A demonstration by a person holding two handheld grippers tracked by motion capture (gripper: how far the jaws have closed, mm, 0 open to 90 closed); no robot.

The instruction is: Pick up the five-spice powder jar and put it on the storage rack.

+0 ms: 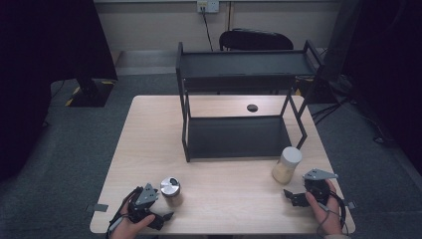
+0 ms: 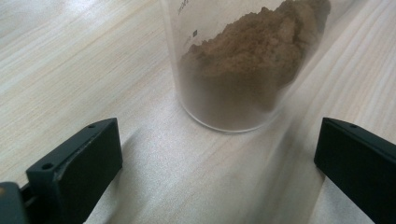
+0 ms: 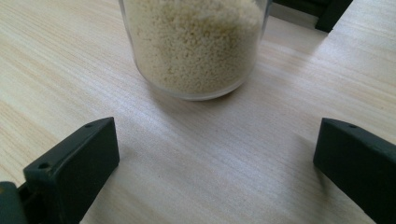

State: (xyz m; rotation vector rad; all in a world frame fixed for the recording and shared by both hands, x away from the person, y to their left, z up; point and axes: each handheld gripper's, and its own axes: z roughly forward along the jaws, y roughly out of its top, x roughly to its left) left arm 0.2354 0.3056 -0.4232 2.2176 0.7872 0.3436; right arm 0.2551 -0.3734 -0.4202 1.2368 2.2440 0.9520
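Two jars stand on the wooden table (image 1: pixel 149 129), one near each gripper, and both are upright. The first is a jar of brown powder (image 1: pixel 171 191) with a shiny metal lid, at the near left of the table, just beside the left gripper (image 1: pixel 168 216). In the left gripper view that jar of brown powder (image 2: pixel 243 74) stands ahead of the two black jaws, which are spread wide with bare tabletop between them, holding nothing. The second is a jar of pale grains (image 1: pixel 286 165) with a white lid, at the near right, just in front of the corner of the black shelf rack (image 1: pixel 234 137). The right gripper (image 1: pixel 288 195) lies close to it, on the near side; in the right gripper view the jar of pale grains (image 3: pixel 196 46) sits beyond the jaws, which are likewise wide apart and empty. There is one rack, with two tiers, both bare. One round dark hole (image 1: pixel 252 107) shows in the tabletop behind the rack's lower tier. One dark chair (image 1: pixel 256 40) stands past the table's far edge
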